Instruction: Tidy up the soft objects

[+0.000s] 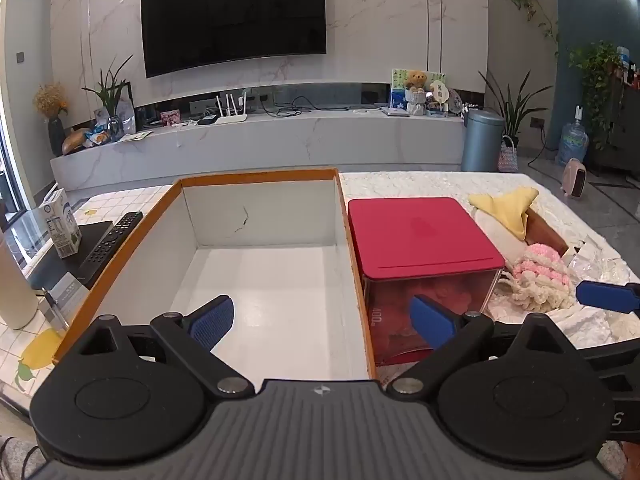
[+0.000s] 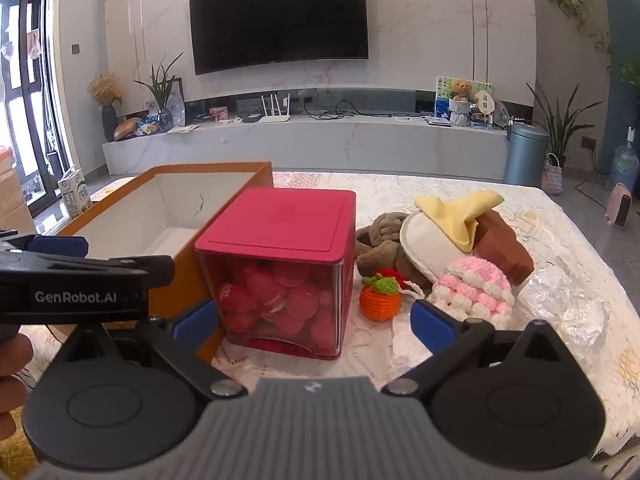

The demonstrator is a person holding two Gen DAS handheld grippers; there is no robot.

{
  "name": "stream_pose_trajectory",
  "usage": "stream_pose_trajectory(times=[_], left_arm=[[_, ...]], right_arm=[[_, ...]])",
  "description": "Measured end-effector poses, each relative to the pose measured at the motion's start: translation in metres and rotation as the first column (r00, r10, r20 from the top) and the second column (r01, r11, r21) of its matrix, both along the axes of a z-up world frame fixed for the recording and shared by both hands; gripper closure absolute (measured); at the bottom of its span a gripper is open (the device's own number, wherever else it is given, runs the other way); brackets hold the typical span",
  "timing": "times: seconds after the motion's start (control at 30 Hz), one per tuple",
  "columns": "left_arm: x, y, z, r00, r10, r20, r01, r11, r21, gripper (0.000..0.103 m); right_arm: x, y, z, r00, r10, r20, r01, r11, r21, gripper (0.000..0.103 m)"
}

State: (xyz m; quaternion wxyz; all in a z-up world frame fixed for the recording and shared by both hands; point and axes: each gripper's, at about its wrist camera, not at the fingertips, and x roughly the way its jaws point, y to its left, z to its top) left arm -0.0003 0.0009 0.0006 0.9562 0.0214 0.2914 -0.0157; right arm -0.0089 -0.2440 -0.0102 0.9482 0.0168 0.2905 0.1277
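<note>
Both grippers spread wide and empty, soft toys not yet boxed.

Left wrist view: the left gripper (image 1: 322, 322) hangs over the near end of the orange-rimmed box (image 1: 256, 174), its 2 fingers wide apart and holding nothing; the box runs lengthwise away from the camera, white floor bare, probably the bin meant for the soft things. Just right of it stands the red-lidded container (image 1: 424, 236). Right wrist view: the right gripper (image 2: 314, 326) is equally wide and empty, facing the container and the pile beyond: a crochet orange (image 2: 380, 298), a pink-and-white knit toy (image 2: 476, 288), a brown plush (image 2: 380, 244) and a white pad (image 2: 424, 240) under a yellow cloth (image 2: 460, 212), heaped touching; the pad's long axis slants from far left to near right.
</note>
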Motion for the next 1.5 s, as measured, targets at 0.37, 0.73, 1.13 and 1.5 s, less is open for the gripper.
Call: stream_pose_trajectory(times=[0.37, 0.73, 1.13, 1.5], left_arm=[[-0.002, -0.007, -0.002, 1.000, -0.002, 0.019, 0.001, 0.999, 0.046, 0.000], [-0.001, -0.004, -0.004, 1.000, 0.000, 0.000, 0.000, 1.000, 0.012, 0.000], [0.000, -0.006, -0.009, 1.000, 0.003, -0.012, -0.003, 1.000, 0.013, 0.000], [0.002, -0.006, -0.009, 0.999, 0.010, -0.037, -0.010, 1.000, 0.009, 0.000]], right_arm=[[-0.005, 0.000, 0.004, 1.000, -0.003, -0.006, 0.003, 1.000, -0.013, 0.003], [-0.004, 0.001, 0.002, 1.000, -0.005, -0.021, 0.005, 1.000, -0.003, 0.003], [-0.003, -0.001, 0.001, 0.999, -0.003, -0.034, 0.003, 1.000, 0.000, 0.003], [-0.002, -0.001, 0.000, 0.999, -0.005, -0.046, 0.005, 1.000, -0.002, 0.003]])
